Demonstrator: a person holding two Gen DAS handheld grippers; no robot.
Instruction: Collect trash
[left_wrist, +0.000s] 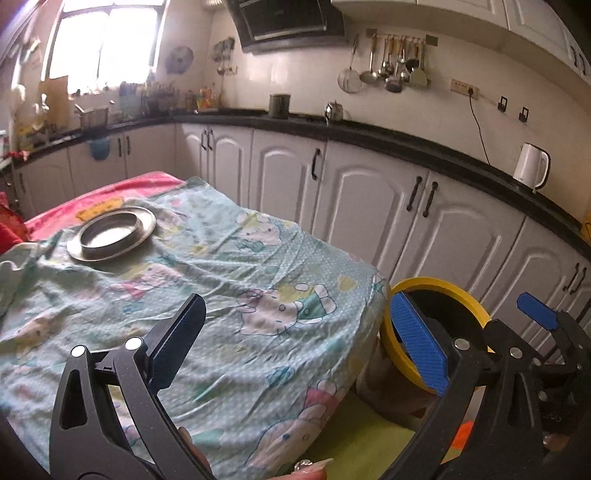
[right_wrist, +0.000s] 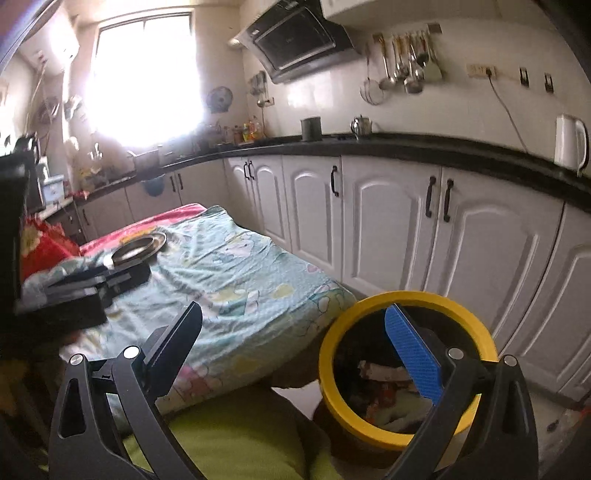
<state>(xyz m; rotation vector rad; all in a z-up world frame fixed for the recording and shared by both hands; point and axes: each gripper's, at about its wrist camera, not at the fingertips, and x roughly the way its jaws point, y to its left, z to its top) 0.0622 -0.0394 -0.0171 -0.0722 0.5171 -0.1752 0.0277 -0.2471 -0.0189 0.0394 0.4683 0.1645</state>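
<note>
Yellow plastic rims the trash bin (right_wrist: 406, 373), which stands on the floor just beside the near corner of the cloth-covered surface (left_wrist: 229, 280). From the right wrist view we can see into the bin: crumpled scraps (right_wrist: 384, 373) lie at its bottom, pale paper among darker and reddish bits we cannot tell apart. Our right gripper (right_wrist: 299, 354) hangs above and partly over the bin, its blue-padded finger crossing the bin's mouth; its jaws stand wide apart with nothing between them. Our left gripper (left_wrist: 306, 343) is on the other side of the bin, over the surface's corner, and its jaws are likewise spread wide and empty. In the left wrist view the right gripper's blue pad shows beyond the bin.

Farther from the bin, on the pale green cartoon-print cloth, a round metal dish (left_wrist: 110, 232) sits near the surface's far end, where a pink cloth (left_wrist: 110, 195) shows underneath. A yellow-green cushion (right_wrist: 236, 435) lies below the grippers, just beside the bin. Behind the bin runs a row of white cabinets (right_wrist: 388, 236) under a dark counter, with a white kettle (right_wrist: 570, 142) on it and utensils (right_wrist: 406, 70) hanging on the tiled wall.
</note>
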